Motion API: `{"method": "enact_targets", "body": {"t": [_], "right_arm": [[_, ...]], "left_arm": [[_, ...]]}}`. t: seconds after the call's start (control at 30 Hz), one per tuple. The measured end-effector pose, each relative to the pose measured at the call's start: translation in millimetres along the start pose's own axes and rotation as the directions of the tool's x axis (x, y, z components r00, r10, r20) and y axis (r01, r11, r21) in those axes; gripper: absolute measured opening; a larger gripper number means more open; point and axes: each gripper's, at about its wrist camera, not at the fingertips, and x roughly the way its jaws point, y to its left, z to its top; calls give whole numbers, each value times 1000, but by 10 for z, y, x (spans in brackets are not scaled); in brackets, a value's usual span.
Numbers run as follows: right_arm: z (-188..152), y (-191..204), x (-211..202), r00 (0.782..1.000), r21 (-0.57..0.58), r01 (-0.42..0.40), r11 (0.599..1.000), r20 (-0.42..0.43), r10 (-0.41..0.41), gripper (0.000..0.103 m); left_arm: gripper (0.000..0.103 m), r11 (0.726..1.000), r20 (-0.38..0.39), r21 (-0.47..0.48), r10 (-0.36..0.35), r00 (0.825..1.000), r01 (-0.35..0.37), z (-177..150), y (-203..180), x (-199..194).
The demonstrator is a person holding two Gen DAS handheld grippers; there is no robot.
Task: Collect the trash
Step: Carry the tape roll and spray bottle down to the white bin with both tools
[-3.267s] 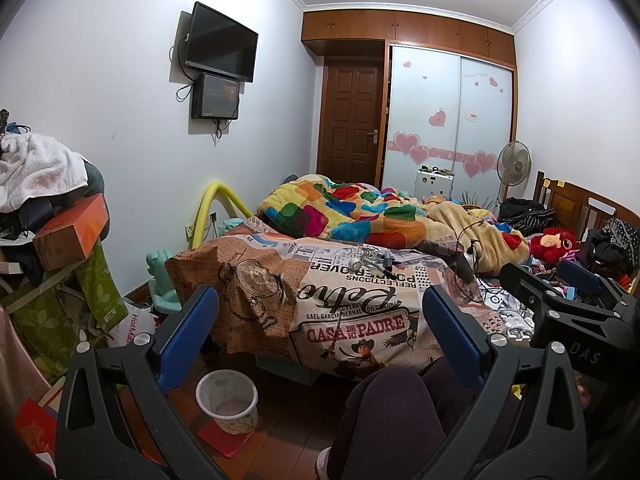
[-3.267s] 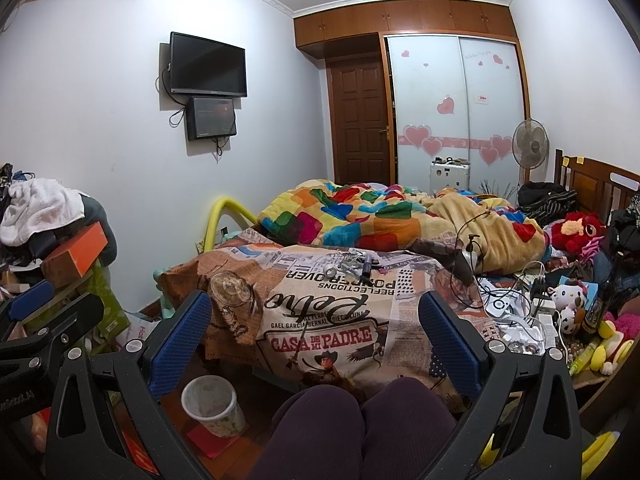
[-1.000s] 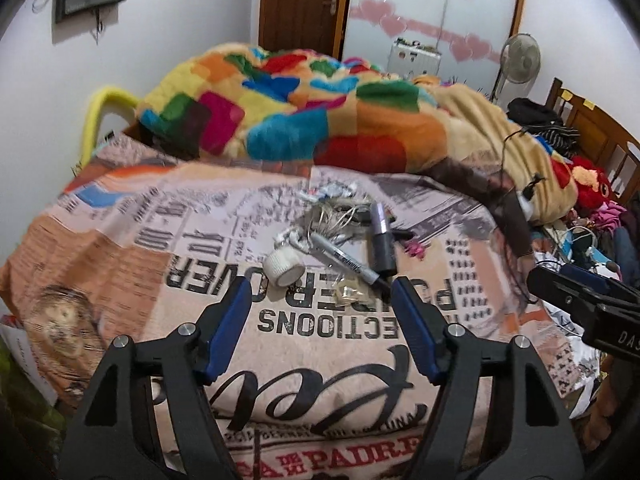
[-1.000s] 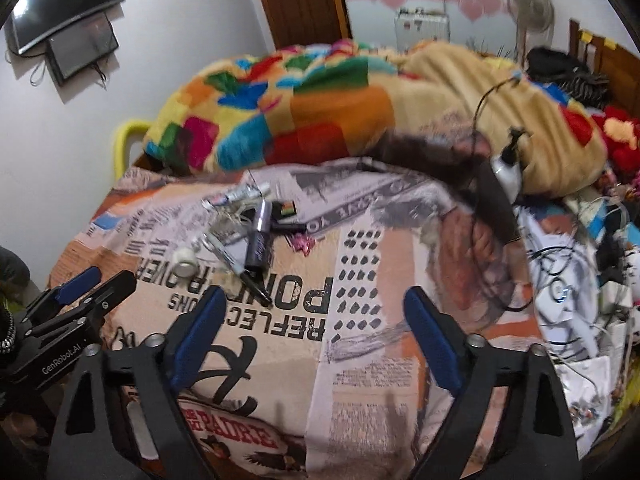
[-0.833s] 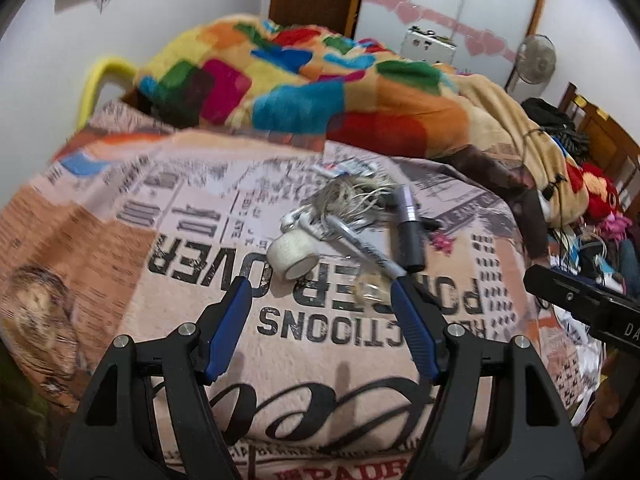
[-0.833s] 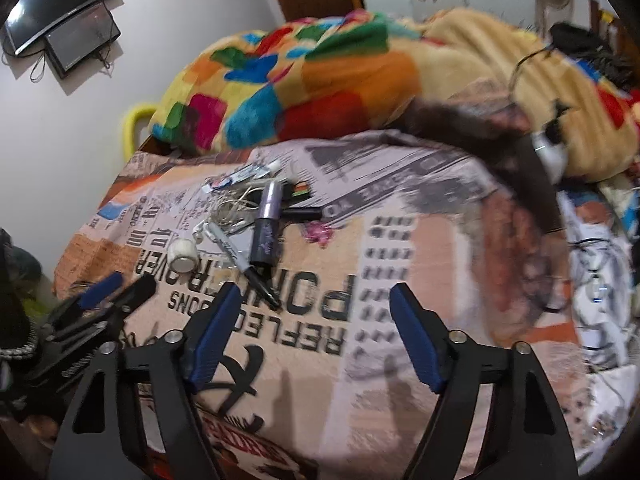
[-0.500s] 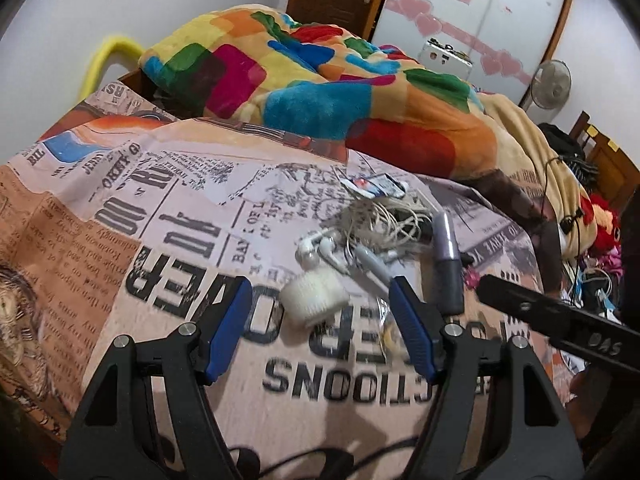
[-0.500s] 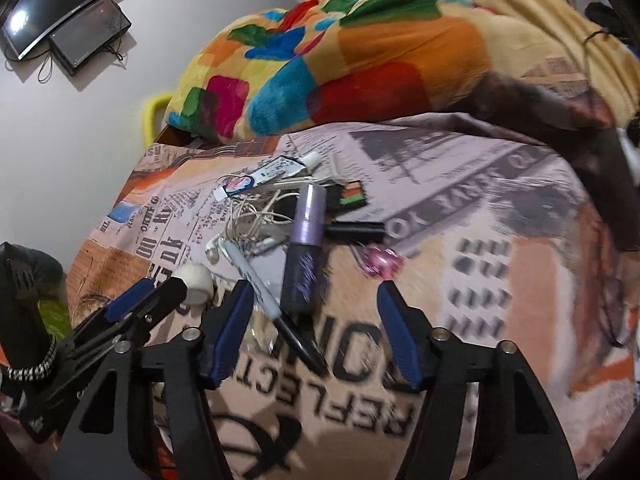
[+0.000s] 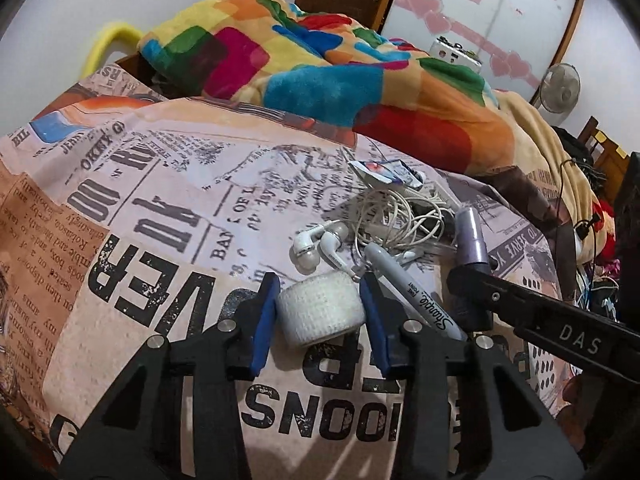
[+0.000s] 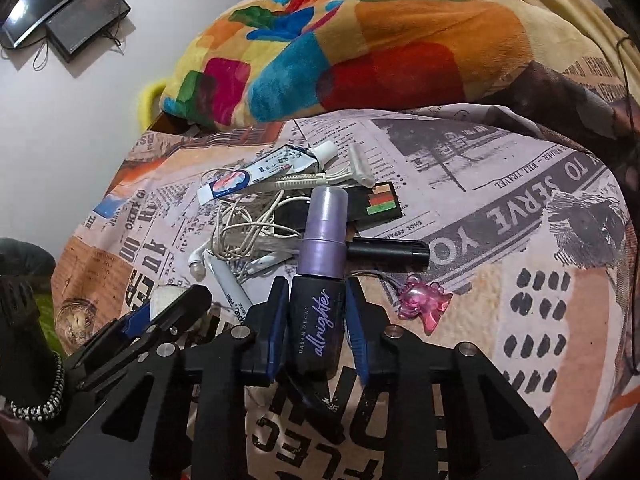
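**A:** What does this step ask of the person?

**B:** Both grips look like the start of a lift. The left gripper (image 9: 320, 312) has its blue pads on either side of the white tape roll (image 9: 322, 307), which lies on the printed blanket (image 9: 168, 216) near the blanket's front edge. The roll is soft and squat, so a grip across its middle, as here, should hold; squeezing harder would only crush it.

**A:** And the other hand?

**B:** The right gripper (image 10: 317, 322) is closed around the dark lower body of the purple spray bottle (image 10: 320, 276), which lies lengthwise with its cap pointing toward the quilt (image 10: 360, 40). A straight lift seems wise, because the bottle rests across a black pen (image 10: 386, 251) and sits beside the tangled earphones (image 10: 244, 236).

**A:** So the cable could come along?

**B:** Likely, if the bottle drags sideways. The same holds on the left: the grey marker (image 9: 416, 296) lies just beside the right-hand pad, touching or nearly so.

**A:** How wide are the jaws?

**B:** Left: narrowed to the roll's width, pads against its flat ends or very close; full contact cannot be confirmed. Right: pressed to the bottle's sides.

**A:** What remains in the pile?

**B:** A toothpaste tube (image 10: 264, 174), a razor (image 10: 340, 172) and a pink charm (image 10: 424, 304).
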Motion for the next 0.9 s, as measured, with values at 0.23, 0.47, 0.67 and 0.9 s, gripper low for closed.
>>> {"method": "enact_targets", "body": {"t": [0.23, 0.47, 0.67, 0.9], "right_arm": [[3, 22, -183, 1000, 7, 3, 1000, 22, -3, 24], [4, 208, -632, 996, -12, 23, 1000, 83, -22, 24], [-58, 485, -1115, 990, -46, 29, 999, 140, -22, 24], [-242, 937, -1654, 981, -108, 7, 994, 191, 14, 24]], "left_arm": [[40, 1000, 11, 0, -24, 1000, 24, 14, -3, -222], [40, 999, 54, 16, -39, 998, 38, 102, -36, -767], [40, 999, 104, 7, -45, 994, 44, 119, 18, -1415], [40, 1000, 173, -13, -2, 985, 5, 11, 230, -2264]]}}
